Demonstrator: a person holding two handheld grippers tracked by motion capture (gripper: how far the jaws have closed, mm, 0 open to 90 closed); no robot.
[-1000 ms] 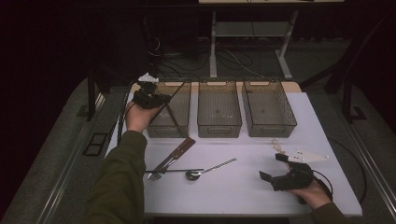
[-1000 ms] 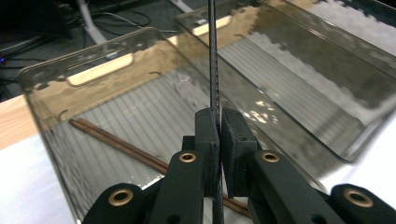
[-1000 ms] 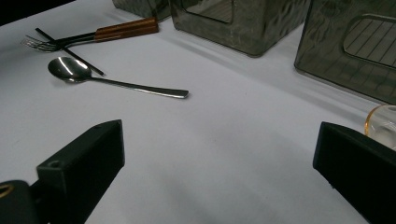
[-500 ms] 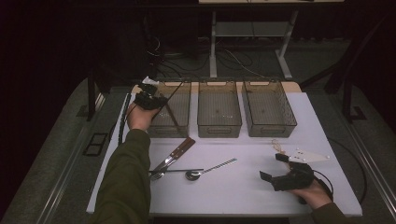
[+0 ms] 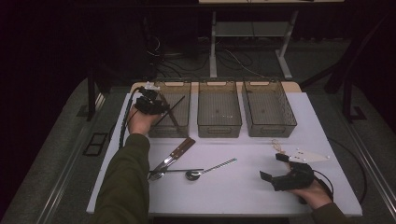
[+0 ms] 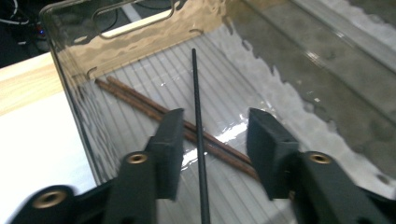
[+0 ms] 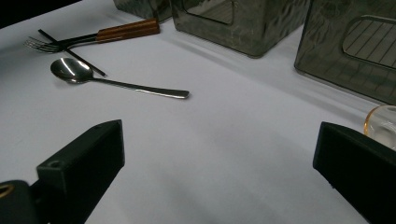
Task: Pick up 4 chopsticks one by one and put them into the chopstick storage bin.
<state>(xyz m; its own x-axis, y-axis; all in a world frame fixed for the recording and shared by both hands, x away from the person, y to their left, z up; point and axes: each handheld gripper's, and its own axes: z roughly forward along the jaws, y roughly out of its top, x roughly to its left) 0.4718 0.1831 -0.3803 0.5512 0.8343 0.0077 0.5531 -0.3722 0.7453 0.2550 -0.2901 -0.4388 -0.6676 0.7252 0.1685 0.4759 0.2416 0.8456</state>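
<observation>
My left gripper [image 5: 150, 103] hangs over the left edge of the left clear bin [image 5: 171, 132]. In the left gripper view its jaws [image 6: 215, 123] have just been opening. A thin black chopstick [image 6: 195, 84] stands between them, and neither pad presses on it. The stick slants into the bin [image 6: 140, 42], where two brown chopsticks [image 6: 140, 105] lie on the ribbed floor. In the high view the black chopstick [image 5: 175, 105] angles up to the right from the gripper. My right gripper [image 5: 272, 166] rests open near the table's front right, with only bare tabletop between its jaws [image 7: 219, 154].
Two more clear bins [image 5: 219, 126] [image 5: 270, 128] stand in the row. Wood-handled forks [image 5: 175, 154], a spoon [image 5: 210, 168] and a black stick [image 5: 180, 170] lie at front centre. A clear, amber-rimmed piece [image 7: 383, 121] sits by the right jaw.
The left gripper has sunk a little toward the left bin, and its jaws have opened off the black chopstick. The right gripper has stayed put.
</observation>
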